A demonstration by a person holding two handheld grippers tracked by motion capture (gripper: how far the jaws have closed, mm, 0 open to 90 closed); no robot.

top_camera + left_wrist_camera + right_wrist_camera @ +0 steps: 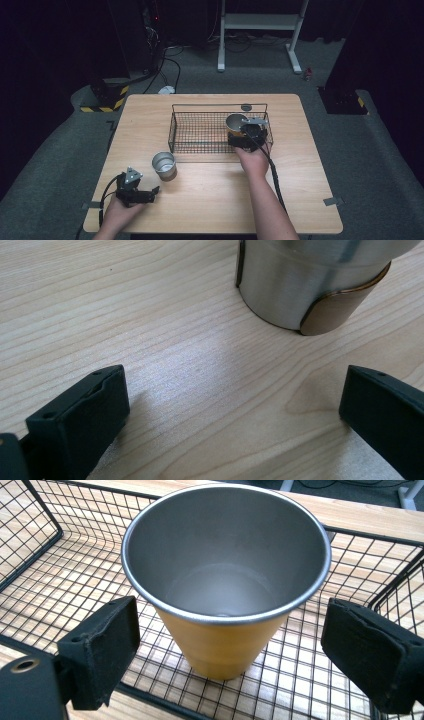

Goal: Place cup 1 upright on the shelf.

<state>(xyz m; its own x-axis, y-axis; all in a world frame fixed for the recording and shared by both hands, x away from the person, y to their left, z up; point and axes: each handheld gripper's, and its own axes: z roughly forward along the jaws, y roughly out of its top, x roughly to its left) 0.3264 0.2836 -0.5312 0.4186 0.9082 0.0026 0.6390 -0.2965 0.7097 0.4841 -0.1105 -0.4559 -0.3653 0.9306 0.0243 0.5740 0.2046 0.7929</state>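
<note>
On the light wooden table point(210, 200), seen from the high view, a black wire basket point(200, 131) sits toward the far centre, long side facing the person. Inside its right end stands an orange cup point(235, 122) with a steel-grey interior, upright, mouth open upward. Right gripper point(246, 137) is reached over the basket's near rim at that end, held by the right hand point(255, 161), cable trailing back along the forearm. Right gripper view: orange cup point(225, 600) upright on the basket's mesh floor point(75, 585), centred between the two black jaws; jaws spread wide, a clear gap on each side of the cup wall, no contact seen. Cup interior is bare metal, rolled rim intact. Near the table's left front, a silver steel cup point(164, 165) stands upright on the bare wood, outside the basket and just in front of its near-left corner. Left gripper point(150, 192) rests low at the near-left edge, held by the left hand point(120, 212), jaws pointing right, toward the steel cup but apart from it. Left gripper view: base of the steel cup point(310, 285) at top, with a brown curved patch at its lower edge; jaws spread apart, lying close to the wood grain, nothing between them. Small dark round mark point(246, 107) on the table behind the basket; cannot tell what it is.
</note>
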